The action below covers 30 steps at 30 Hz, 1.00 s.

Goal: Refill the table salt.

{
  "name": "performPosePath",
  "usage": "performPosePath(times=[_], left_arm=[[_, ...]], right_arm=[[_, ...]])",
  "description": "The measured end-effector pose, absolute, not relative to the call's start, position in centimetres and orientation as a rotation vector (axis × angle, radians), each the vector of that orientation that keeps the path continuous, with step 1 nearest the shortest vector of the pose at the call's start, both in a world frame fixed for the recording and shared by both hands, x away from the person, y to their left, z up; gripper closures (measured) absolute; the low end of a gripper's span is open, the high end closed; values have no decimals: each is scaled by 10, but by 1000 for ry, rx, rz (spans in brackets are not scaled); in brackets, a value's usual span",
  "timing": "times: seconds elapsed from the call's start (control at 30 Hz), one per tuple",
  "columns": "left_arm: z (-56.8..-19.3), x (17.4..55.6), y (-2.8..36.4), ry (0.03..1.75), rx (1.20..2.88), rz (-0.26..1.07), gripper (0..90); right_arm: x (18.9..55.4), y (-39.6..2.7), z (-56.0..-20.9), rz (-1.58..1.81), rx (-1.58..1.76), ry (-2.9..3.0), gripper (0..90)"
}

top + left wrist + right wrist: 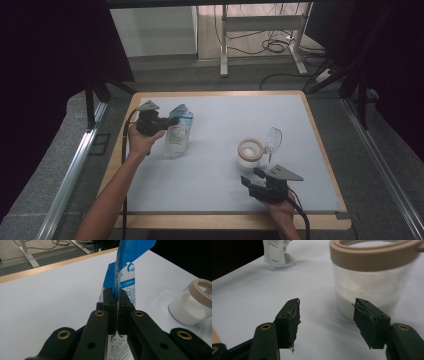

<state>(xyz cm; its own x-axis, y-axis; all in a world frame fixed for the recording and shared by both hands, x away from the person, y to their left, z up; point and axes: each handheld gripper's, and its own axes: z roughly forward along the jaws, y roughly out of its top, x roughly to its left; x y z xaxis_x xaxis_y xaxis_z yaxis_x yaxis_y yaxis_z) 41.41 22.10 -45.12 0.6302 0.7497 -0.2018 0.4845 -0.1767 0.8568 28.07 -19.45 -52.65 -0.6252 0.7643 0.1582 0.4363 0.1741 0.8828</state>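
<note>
While the left gripper [172, 121] pinches the pouch [179, 132] at its upper part, the pouch stands on the left half of the table [210, 165], bottom resting on the white top. Long axis runs near-to-far in the high view, tilted: bottom nearer the person, blue-printed top leaning far and slightly right. In the left gripper view the pouch [125, 277] rises edge-on between the pressed-together jaws, its blue top pointing up and away, a thin printed strip hanging below the pads.

Left hand [141, 140] comes in from the left edge of the table, gripper pointing right into the pouch.

Jar [250, 153] sits right of centre, well apart from the pouch. Upright, tan rim, mouth open, white powder in the lower part. Clear lid [272, 140] swung back on the far-right side of the rim, standing nearly on edge.

Right gripper [251, 177] lies near the jar's near side, pointing far and left toward it. Jaws spread, nothing between them. In the right gripper view the fingertips [293, 315], wrapped in frayed dark tape, stand apart with the jar [374, 280] just beyond, closest to the right-hand one; whether that one touches the glass I cannot tell. Pouch bottom [277, 253] shows far left.
</note>
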Motion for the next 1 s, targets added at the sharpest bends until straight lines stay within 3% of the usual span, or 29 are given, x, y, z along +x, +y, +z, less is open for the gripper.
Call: performPosePath(times=[0.67, 0.77, 1.0], left_arm=[[-457, 397, 234, 979, 1840, 370, 846], [-458, 396, 234, 971, 1839, 376, 796], [-461, 396, 231, 957, 1844, 367, 564]], right_arm=[[284, -221, -528, 1418, 1208, 2082, 385], [284, -222, -528, 1416, 1209, 2079, 385], [284, -223, -526, 1416, 1213, 2070, 383]])
